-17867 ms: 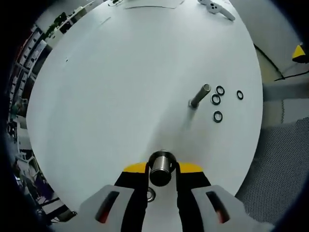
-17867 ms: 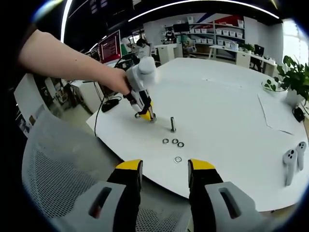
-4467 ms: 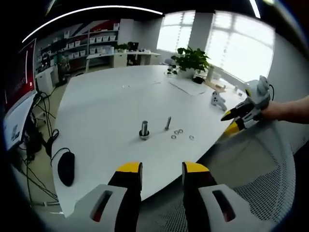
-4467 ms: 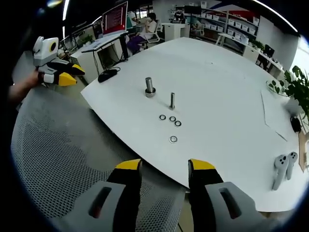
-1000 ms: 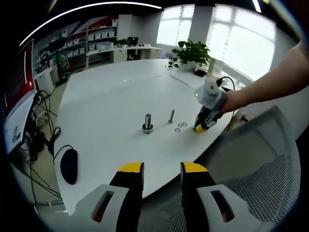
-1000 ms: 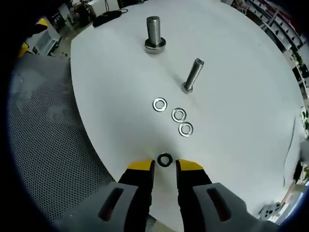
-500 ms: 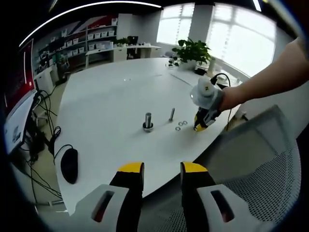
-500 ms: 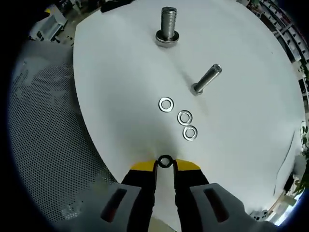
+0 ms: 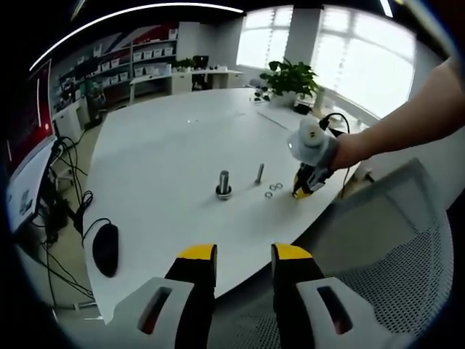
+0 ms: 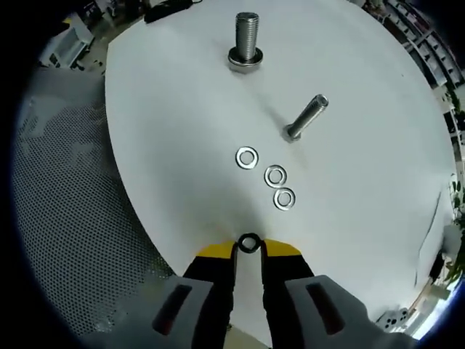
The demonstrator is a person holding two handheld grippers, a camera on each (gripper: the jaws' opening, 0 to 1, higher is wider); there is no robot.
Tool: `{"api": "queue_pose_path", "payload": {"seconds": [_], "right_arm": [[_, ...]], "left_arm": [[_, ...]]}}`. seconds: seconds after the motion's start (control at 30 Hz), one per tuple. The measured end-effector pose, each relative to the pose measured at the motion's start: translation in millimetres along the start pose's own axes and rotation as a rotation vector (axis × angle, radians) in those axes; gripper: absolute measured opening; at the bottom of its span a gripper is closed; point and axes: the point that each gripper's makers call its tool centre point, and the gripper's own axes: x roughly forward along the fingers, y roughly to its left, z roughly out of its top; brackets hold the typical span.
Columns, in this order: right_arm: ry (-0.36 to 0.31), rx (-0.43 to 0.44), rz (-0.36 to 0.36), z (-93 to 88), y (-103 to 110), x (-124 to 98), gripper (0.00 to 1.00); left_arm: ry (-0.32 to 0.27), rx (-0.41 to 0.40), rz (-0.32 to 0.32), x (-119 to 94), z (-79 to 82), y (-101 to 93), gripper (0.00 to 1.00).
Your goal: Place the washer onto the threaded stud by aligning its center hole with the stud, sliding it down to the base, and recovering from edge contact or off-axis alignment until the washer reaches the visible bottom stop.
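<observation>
In the right gripper view my right gripper [image 10: 248, 246] rises from the bottom centre, its yellow-tipped jaws drawn close together and clasping a dark washer [image 10: 248, 242] edge-on right at their tips, low over the near edge of the white table [image 10: 182, 109]. Just beyond, toward the middle of the frame, three loose washers [image 10: 274, 176] lie flat in a short diagonal row, near each other but apart. Above and to the right of them stands the slim threaded stud [image 10: 305, 116], leaning toward the upper right in this fisheye picture, its base on the tabletop. Farther still, at top centre, a thicker bolt [image 10: 245, 38] stands upright with a washer around its foot. A mesh chair back [image 10: 65, 218] fills the left side. In the left gripper view my left gripper [image 9: 236, 265] sits at the bottom centre, jaws parted with nothing between them, held well back from the table [image 9: 167, 145]. A black mouse [image 9: 105, 249] lies at lower left; mid-frame stand the thick bolt [image 9: 223, 183] and the slim stud [image 9: 259, 173], and just right of them a hand [image 9: 347, 150] brings the right gripper [image 9: 304, 190] down to the tabletop.
</observation>
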Motion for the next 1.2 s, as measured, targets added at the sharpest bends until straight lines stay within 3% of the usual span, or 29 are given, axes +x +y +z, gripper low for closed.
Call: {"api": "queue_pose_path", "payload": {"seconds": [0.07, 0.27, 0.8, 0.97, 1.2], "right_arm": [[-0.017, 0.067, -0.019, 1.7, -2.6, -0.2, 0.15], [-0.022, 0.042, -0.015, 2.0, -2.3, -0.4, 0.15], [-0.149, 0.181, -0.028, 2.5, -6.0, -0.5, 0.14], [-0.151, 0.222, -0.017, 3.7, -5.3, -1.9, 0.14], [-0.200, 0.219, -0.020, 20.4, -8.3, -13.7, 0.14]], "left_arm": [[-0.001, -0.003, -0.001, -0.1, 0.2, 0.0, 0.28], [0.002, 0.002, 0.001, -0.1, -0.2, 0.1, 0.28], [-0.003, 0.003, -0.001, 0.0, 1.3, 0.4, 0.28], [-0.004, 0.004, -0.003, 0.0, 1.1, 0.1, 0.28], [-0.006, 0.002, 0.000, -0.3, 1.1, 1.1, 0.28]]}}
